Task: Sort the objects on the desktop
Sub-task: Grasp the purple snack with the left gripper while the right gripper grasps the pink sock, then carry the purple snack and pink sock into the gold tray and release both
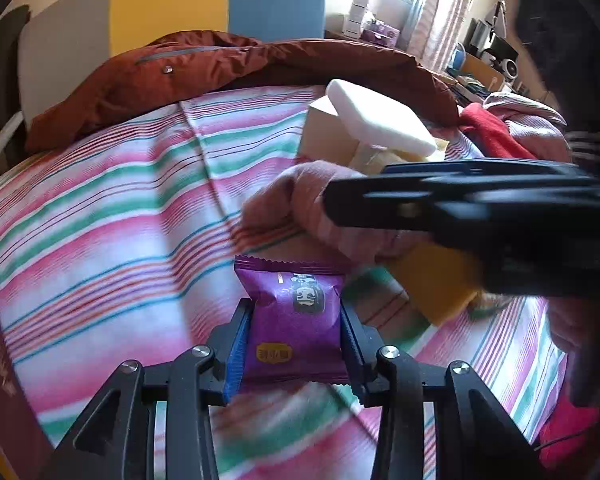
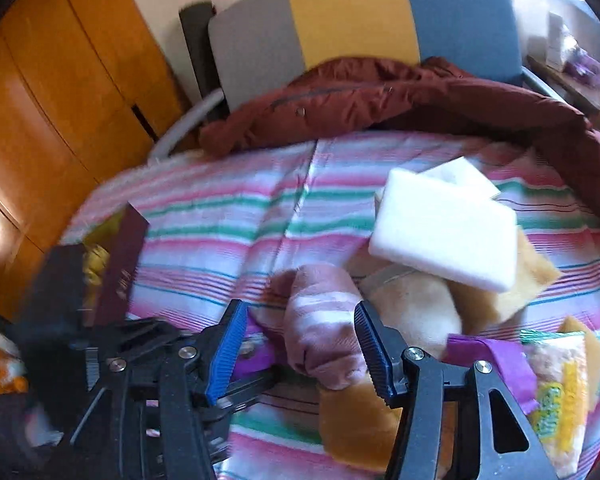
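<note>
1. Your left gripper point(image 1: 296, 340) is clamped on a glossy purple snack packet point(image 1: 296, 320) with serrated ends, lying on the striped sheet point(image 1: 120, 200).
2. Your right gripper point(image 2: 300, 348) straddles a pink cloth roll point(image 2: 320, 320), pads apparently not touching it.

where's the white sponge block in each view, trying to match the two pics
Left wrist view: the white sponge block is upper right of centre, perched tilted on a pale box, above the right gripper's dark body.
Right wrist view: the white sponge block is right of centre, tilted, above and right of the pink rolled cloth.
Shared landmark: the dark red jacket lying behind it.
</note>
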A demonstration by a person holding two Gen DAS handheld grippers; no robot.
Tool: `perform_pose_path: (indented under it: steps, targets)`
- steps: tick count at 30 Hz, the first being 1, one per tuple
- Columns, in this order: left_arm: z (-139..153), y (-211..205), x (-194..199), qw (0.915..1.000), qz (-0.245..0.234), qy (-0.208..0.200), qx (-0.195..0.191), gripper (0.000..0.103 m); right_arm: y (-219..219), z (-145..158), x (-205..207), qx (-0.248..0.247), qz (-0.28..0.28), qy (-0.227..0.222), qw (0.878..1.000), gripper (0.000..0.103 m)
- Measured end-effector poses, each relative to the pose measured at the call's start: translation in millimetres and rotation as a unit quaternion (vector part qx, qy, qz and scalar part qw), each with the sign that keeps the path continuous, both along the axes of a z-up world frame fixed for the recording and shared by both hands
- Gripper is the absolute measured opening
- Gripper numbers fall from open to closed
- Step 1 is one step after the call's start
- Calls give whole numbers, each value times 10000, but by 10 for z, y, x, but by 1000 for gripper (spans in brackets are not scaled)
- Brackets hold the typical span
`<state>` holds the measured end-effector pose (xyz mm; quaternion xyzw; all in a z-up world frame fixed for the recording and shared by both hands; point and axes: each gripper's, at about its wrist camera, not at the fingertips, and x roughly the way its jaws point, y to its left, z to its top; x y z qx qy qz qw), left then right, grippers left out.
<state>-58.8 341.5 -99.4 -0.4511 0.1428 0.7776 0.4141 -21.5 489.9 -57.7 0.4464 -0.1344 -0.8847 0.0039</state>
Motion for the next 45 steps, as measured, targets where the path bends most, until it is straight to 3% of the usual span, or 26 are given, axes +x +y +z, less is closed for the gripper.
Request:
perform_pose_path:
  steps: [6,9,12,19,27,33,39,45]
  targets:
    - [-2,-212,88,9997,171,-139,50,42,-164,-150,-98,725,189,-230,9969,53]
    - [50,-260,152,9997,197,-128,110,42,-150,-153,-94,1025,79,-271,9943,29]
    - [168,-338,216,9995,208,-57,219,42,-106,-53,-32,940,22,-145,9955,23]
    - [526,-630,320,9975,359,208,564,42,-143,283,162,553,-22,273,9981,22]
    - [817,-1244,340,9910,1016,556,672,42,-600,651,339,-41,401,798,9960,22]
    - [914,-1944,295,9771,1882,890,442,42,-1218,772,298,-213,931,1013,9903,22]
    - [910,-2645,251,9519,2859,1095,148,42,-1817,805,153,-487,1366,1055,9838,22]
    - [814,-3163,258,9319,3481,1022,33,43,-2369,775,70,-693,1764,997,9768,22]
